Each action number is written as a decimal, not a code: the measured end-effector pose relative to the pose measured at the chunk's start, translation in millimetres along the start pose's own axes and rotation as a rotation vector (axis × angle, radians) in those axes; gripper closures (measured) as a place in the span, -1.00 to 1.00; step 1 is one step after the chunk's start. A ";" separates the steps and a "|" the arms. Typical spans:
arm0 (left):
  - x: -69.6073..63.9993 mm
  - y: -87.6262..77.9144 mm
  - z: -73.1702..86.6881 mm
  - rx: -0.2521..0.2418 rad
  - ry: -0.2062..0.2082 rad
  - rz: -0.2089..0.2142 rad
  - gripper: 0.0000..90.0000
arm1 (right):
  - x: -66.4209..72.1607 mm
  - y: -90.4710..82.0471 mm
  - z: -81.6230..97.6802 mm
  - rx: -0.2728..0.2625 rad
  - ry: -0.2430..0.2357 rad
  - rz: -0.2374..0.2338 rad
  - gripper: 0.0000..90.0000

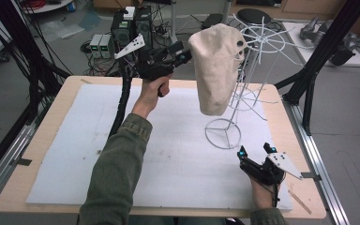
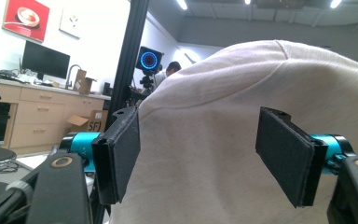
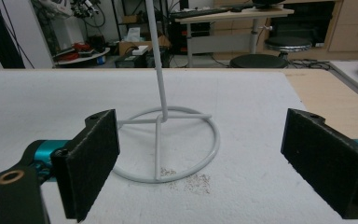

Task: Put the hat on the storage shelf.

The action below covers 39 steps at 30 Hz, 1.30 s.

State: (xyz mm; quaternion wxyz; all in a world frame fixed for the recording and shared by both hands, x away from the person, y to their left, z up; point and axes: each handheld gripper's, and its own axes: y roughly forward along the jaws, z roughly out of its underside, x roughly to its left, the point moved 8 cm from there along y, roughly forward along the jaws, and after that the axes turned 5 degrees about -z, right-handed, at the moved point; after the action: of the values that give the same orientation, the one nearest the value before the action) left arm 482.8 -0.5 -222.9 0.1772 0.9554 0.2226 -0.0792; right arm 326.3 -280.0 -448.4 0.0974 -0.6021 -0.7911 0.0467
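Cream hat (image 1: 215, 65) on wire rack (image 1: 255, 84); L gripper (image 1: 183, 55) beside it, jaws apart.

Even, rather dim light falls from ceiling strips (image 2: 182, 4) that glare at twelve o'clock in the left gripper view. Shadows on the bench (image 1: 70, 93) are faint and soft. All three pictures are grainy and mildly soft, with lines bowing toward the edges.

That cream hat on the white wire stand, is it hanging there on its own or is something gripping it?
Hanging free. The cream hat drapes over the white wire stand; the left tool has open pads beside the fabric, not pressing it.
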 end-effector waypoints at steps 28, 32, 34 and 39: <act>2.9 -46.0 -12.0 -0.030 0.032 -0.070 -0.29 | 1.5 0.9 0.2 0.003 -0.001 -0.004 -0.77; 5.3 -53.9 -15.6 -0.037 0.039 -0.086 -0.29 | 1.7 1.5 0.1 0.001 -0.007 -0.002 -0.77; 7.3 -60.5 -16.7 -0.037 0.043 -0.101 -0.29 | 2.1 1.9 0.6 0.006 -0.002 -0.002 -0.77; 7.3 -71.7 -13.9 -0.023 0.059 -0.119 -0.29 | 2.0 2.1 1.1 0.009 -0.004 -0.003 -0.77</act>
State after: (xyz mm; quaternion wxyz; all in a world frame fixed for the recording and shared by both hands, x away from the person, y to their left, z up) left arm 457.8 67.7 -233.5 0.1763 0.9404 0.2848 -0.0591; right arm 327.5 -277.4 -449.6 0.0986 -0.6004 -0.7919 0.0513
